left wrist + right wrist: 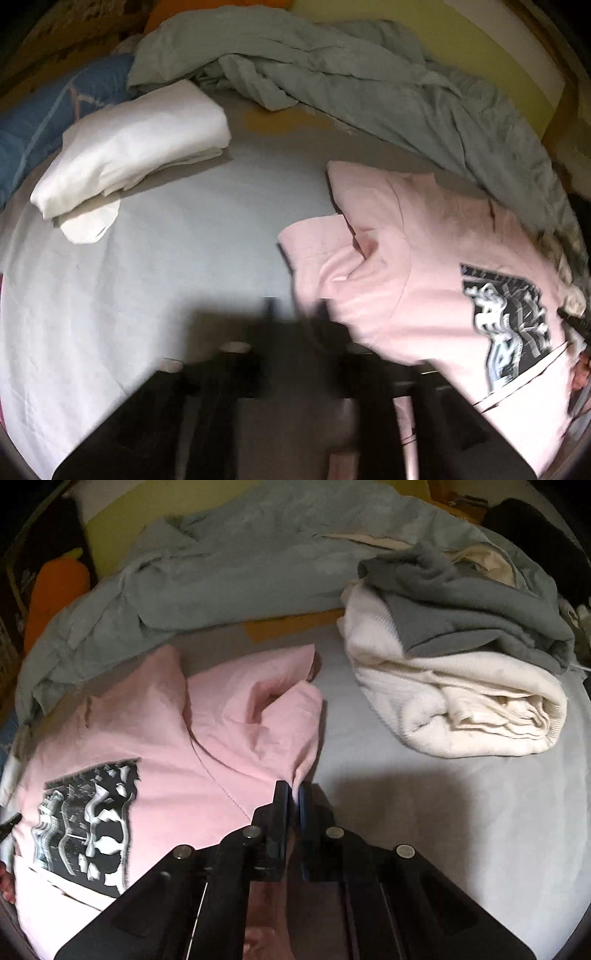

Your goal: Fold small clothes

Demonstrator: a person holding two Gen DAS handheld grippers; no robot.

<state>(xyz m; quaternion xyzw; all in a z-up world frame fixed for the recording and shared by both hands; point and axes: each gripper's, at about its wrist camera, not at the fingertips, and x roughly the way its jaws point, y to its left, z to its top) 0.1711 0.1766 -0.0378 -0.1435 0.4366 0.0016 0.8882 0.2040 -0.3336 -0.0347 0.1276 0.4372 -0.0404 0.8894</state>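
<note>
Right tongs, black and nearest the lens, are pressed together on the hem edge of the pale pink cotton T-shirt, a pinch of cloth visible between the pads. Left tongs, blurred in their own view, stand about half open at the shirt's opposite edge; the blur hides whether any fabric lies between them. The T-shirt lies printed side up on the light grey bed sheet, 1 sleeve crumpled inward.

Step in hand, as judged: taking hold of the 2 lower corners before the first fold; the garment is not yet folded. The next move calls for the left tongs to secure their corner, then both to lift together and carry the hem toward the collar, keeping the edge taut so the sleeve does not bunch.

Writing: the black-and-white chest graphic bears distorted shapes, perhaps letters, that cannot be read; no brand label is visible.

Nearby lie a folded white garment, a rolled cream knit under a dark grey cloth, and a rumpled grey-green blanket.
</note>
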